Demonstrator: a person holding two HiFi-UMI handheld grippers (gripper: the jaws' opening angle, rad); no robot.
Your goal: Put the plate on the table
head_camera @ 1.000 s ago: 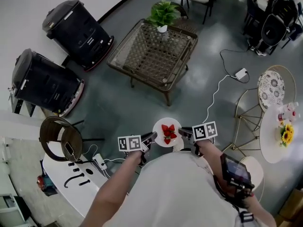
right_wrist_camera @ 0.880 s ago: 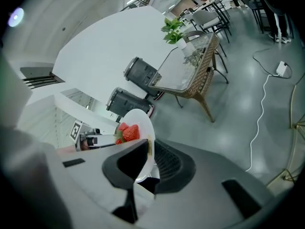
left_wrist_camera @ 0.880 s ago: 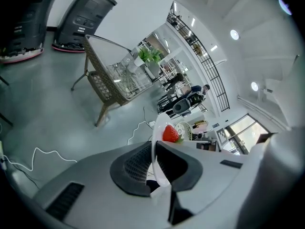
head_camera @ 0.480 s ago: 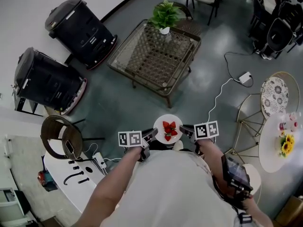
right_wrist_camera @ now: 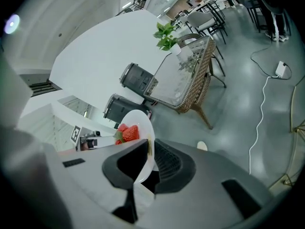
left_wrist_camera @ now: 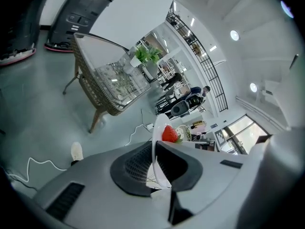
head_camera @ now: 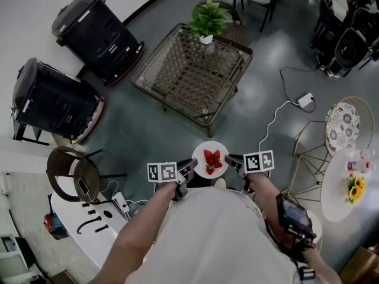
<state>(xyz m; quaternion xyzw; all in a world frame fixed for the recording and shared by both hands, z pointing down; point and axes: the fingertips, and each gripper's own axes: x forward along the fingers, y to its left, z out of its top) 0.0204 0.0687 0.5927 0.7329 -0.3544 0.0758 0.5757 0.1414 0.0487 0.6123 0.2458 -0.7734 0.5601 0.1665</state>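
Nearer the table [head_camera: 170, 103] now, the plate [head_camera: 199, 164] of strawberries [head_camera: 212, 158] stays pinched by left gripper [head_camera: 188, 171] and right gripper [head_camera: 232, 161].

Bare grey floor [head_camera: 148, 129] lies open between the plate [head_camera: 209, 158], pinched by the left claw [head_camera: 189, 170] and right claw [head_camera: 231, 161], and the glass-topped wicker table [head_camera: 183, 78] ahead. Its top is free except for a potted plant [head_camera: 207, 18] at the far corner. Black bins [head_camera: 95, 31] crowd the left; a corded white charger [head_camera: 305, 100] and a round table [head_camera: 334, 201] hem the right.
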